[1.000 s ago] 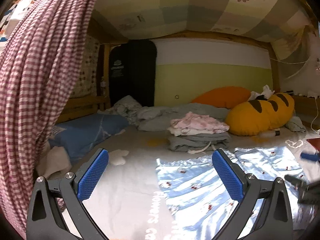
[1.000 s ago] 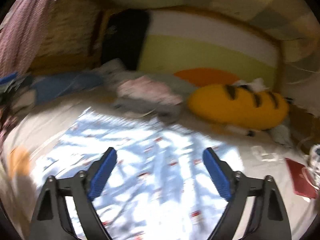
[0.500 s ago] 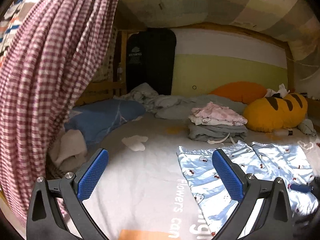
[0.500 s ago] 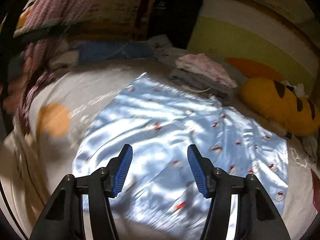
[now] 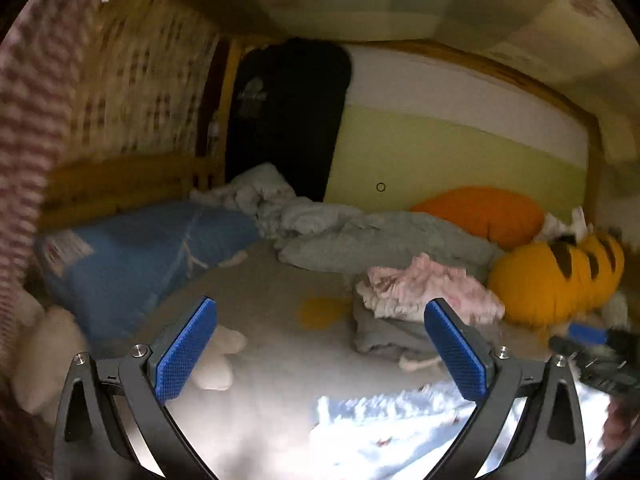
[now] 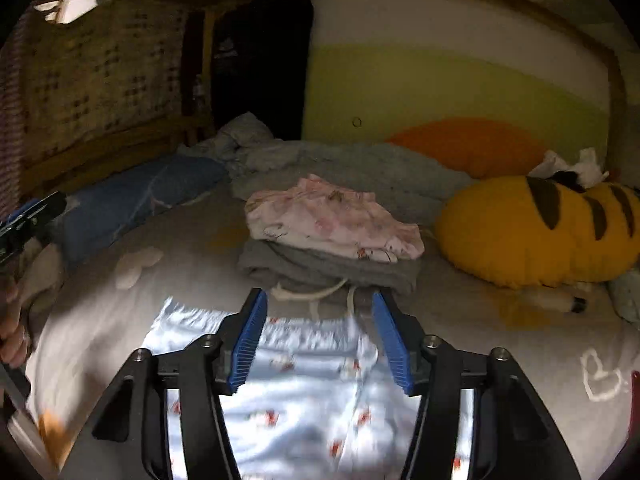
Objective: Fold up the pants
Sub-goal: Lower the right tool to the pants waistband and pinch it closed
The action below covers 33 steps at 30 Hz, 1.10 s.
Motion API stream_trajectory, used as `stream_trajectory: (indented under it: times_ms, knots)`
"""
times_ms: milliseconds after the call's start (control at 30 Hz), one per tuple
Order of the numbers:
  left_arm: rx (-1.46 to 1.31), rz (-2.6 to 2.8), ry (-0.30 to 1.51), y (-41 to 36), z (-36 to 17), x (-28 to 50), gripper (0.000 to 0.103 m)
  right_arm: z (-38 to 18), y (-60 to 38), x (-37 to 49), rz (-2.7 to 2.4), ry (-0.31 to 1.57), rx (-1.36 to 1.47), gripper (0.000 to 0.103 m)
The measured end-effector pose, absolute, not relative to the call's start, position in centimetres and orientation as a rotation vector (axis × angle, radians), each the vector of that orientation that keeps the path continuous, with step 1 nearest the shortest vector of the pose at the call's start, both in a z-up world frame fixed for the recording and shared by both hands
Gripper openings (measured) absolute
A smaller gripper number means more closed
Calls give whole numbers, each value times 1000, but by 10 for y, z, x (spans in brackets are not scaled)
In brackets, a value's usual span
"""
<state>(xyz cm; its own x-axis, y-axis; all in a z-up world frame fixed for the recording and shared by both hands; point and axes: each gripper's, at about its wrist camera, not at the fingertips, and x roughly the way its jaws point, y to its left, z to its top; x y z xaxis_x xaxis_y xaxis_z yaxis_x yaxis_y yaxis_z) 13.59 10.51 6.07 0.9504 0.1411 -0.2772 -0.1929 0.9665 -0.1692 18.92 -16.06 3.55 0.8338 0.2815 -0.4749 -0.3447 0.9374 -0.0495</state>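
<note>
The light blue printed pants [image 6: 312, 380] lie flat on the grey bed sheet [image 6: 120, 320]. Their far edge shows at the bottom of the left wrist view as pants [image 5: 380, 432]. My right gripper [image 6: 319, 300] hovers over the pants' far edge, just short of the clothes stack. Its jaws are closing, with a gap between the pads and no cloth in it. My left gripper [image 5: 320, 308] is wide open over bare sheet, left of the pants, holding nothing. The right gripper [image 5: 592, 344] appears blurred at the right edge there.
A stack of folded clothes [image 6: 332, 224], pink on grey, sits just beyond the pants. A yellow striped plush [image 6: 540, 232] and an orange pillow [image 6: 472, 144] lie at the right, a blue pillow [image 5: 132, 264] and a crumpled grey blanket [image 5: 360, 236] at the back left. A checked curtain [image 5: 24, 120] hangs left.
Both grippers have travelled up the bed towards the clothes stack. The right one's jaws have narrowed. In the left view the pants have slipped down to the bottom edge.
</note>
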Motion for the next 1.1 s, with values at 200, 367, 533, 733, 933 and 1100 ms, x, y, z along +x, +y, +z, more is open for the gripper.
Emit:
stream_trajectory:
  times_ms: [200,367,533,733,933,1100]
  knots:
    - [-283,156,347,115,16,178,103,7,-158,269,340,592,-74,49]
    - [-220,209,395,120,-28,194,103,-48,-162,303,393,683,-116,40]
    - [-277,198,533,128,-53,214,97,-79,-181,319,328,811,-163,40]
    - [-303,214,554,130,-58,215,97,-77,-181,308,417,799,-185,40]
    - [-309,267,526,140,-55,210,97,-91,-143,299,475,786,-318,40]
    - [-324,259,540,142,-59,212,97,-117,-138,314,401,847,-362,40]
